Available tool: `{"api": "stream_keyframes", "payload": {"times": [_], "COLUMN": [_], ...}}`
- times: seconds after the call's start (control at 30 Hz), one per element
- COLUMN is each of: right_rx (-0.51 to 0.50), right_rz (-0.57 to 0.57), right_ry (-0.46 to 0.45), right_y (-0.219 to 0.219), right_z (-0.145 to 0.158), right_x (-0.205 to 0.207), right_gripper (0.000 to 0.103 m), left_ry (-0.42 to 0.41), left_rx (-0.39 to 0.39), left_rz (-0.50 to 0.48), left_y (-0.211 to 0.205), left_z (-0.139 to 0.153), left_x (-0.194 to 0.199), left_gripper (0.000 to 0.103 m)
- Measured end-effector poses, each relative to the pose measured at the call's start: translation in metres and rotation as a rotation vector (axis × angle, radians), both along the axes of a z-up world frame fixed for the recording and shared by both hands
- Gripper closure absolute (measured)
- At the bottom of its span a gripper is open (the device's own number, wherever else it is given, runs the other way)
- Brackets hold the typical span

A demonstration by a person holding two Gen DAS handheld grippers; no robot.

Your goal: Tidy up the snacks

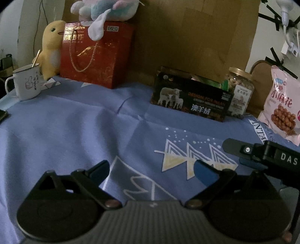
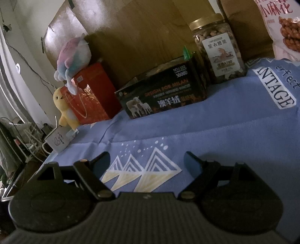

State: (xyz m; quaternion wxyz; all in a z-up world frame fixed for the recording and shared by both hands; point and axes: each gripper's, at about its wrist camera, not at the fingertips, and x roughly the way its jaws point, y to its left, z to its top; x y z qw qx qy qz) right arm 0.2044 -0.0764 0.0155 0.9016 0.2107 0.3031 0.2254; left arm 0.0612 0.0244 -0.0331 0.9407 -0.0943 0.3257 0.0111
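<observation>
A pink snack bag (image 1: 283, 105) leans at the far right of the blue cloth (image 1: 75, 131); its lower part shows as the pink snack bag (image 2: 281, 26) in the right wrist view. A clear nut jar (image 1: 240, 92) with a gold lid stands beside a black open box (image 1: 191, 97). The same nut jar (image 2: 218, 48) and black box (image 2: 163, 95) appear ahead of my right gripper (image 2: 148, 165). Both the right gripper and my left gripper (image 1: 151, 172) are open and hold nothing. The right gripper's fingers (image 1: 243, 150) reach in from the right edge of the left wrist view.
A red biscuit gift bag (image 1: 93, 56) stands at the back left with a pastel plush (image 1: 105, 11) on top and a yellow duck plush (image 1: 50, 48) beside it. A white enamel mug (image 1: 26, 82) sits at the left. A brown cardboard sheet (image 1: 187, 33) backs the table.
</observation>
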Motion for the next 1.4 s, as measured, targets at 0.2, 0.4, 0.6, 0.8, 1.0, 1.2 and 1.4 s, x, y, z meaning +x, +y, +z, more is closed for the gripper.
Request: {"api": "stream_keyframes", "payload": {"times": [0.2, 0.4, 0.6, 0.8, 1.0, 1.2, 1.4], "right_rx": [0.001, -0.003, -0.007, -0.011, -0.020, -0.019, -0.023], "right_rz": [-0.002, 0.004, 0.010, 0.014, 0.016, 0.019, 0.018], "right_ry": [0.007, 0.008, 0.008, 0.007, -0.001, 0.001, -0.002], "right_y": [-0.001, -0.001, 0.000, 0.001, 0.001, 0.002, 0.002], "right_z": [-0.001, -0.001, -0.001, -0.001, -0.001, -0.001, -0.001], "right_x": [0.001, 0.002, 0.002, 0.001, 0.000, 0.000, 0.000], "right_gripper": [0.016, 0.016, 0.016, 0.016, 0.016, 0.016, 0.016], "left_ry": [0.012, 0.031, 0.034, 0.033, 0.033, 0.032, 0.010], "left_rx": [-0.003, 0.008, -0.002, 0.001, 0.020, 0.019, 0.021], "left_rz": [-0.010, -0.024, -0.037, -0.037, -0.048, -0.040, -0.055], "left_y": [0.000, -0.004, -0.004, -0.007, -0.011, -0.010, -0.015], "left_z": [0.000, -0.003, -0.001, 0.003, 0.007, 0.010, 0.016], "left_x": [0.001, 0.002, 0.003, 0.002, -0.001, -0.004, -0.009], "left_gripper": [0.003, 0.003, 0.003, 0.003, 0.003, 0.002, 0.002]}}
